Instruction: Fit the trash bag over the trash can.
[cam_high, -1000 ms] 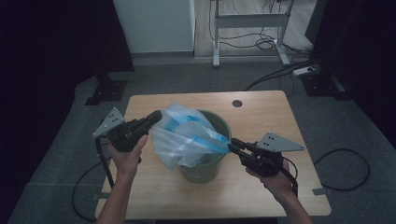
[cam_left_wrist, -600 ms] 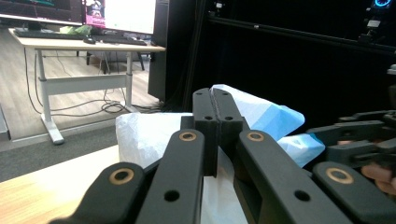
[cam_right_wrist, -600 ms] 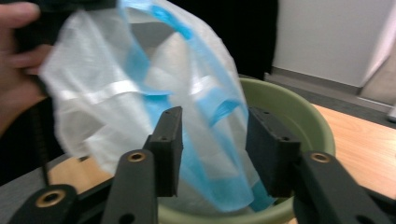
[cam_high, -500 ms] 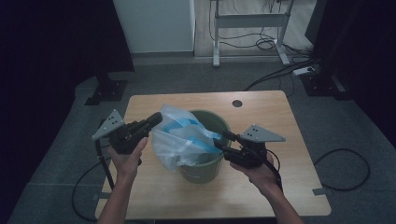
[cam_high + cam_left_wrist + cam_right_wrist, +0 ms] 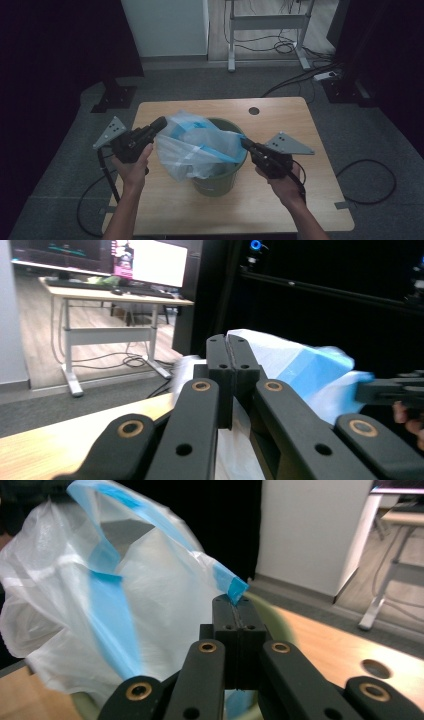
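Since a second ago the right gripper (image 5: pixel 246 143) has moved in and just clamped the bag's (image 5: pixel 200 147) blue rim; the left gripper (image 5: pixel 161 123) stays clamped opposite, ready to spread it over the green bin (image 5: pixel 217 182).

High view looks down; gripper views close, share bag (image 5: pixel 200 150).

Green bin (image 5: pixel 215 182) on wooden table (image 5: pixel 300 130)

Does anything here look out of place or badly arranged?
Yes. The plastic bag is not fitted over the green bin; it bulges loose above the rim, stretched between the left gripper and the right gripper, both clamped on its edge.
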Demonstrator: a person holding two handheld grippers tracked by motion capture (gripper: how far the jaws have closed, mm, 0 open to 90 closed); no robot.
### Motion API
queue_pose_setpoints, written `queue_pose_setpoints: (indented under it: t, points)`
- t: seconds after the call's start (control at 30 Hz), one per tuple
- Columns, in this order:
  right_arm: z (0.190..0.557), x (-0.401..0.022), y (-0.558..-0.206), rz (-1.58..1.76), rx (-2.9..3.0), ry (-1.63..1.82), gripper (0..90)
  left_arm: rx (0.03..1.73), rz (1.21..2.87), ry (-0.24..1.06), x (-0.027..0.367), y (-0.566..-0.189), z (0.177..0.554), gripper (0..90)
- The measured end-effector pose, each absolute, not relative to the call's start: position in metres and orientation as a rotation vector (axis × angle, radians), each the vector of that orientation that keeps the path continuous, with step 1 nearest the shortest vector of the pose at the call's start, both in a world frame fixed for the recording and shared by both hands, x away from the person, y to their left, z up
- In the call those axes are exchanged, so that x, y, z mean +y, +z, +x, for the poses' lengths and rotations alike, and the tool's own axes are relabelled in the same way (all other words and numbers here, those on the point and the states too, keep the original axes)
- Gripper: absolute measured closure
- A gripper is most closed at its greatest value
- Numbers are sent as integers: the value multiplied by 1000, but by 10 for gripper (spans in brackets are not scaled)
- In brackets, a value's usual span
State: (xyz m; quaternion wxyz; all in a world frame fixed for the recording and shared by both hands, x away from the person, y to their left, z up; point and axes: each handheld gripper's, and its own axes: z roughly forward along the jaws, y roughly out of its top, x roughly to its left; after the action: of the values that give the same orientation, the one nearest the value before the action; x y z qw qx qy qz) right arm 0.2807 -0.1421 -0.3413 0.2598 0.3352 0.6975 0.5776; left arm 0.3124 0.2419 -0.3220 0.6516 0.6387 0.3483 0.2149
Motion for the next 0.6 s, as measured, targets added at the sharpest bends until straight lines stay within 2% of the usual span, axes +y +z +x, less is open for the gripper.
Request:
queue_pose_setpoints:
  t: [0.23, 0.37, 0.6]
  points:
    - [280, -176, -333, 948, 1827, 1571, 894, 833, 1395, 435, 253, -333, 316, 899]
    - [268, -189, -332, 916, 1826, 1579, 894, 813, 1420, 422, 254, -340, 307, 899]
    - [236, -190, -367, 882, 1918, 1596, 894, 809, 1448, 390, 259, -367, 281, 899]
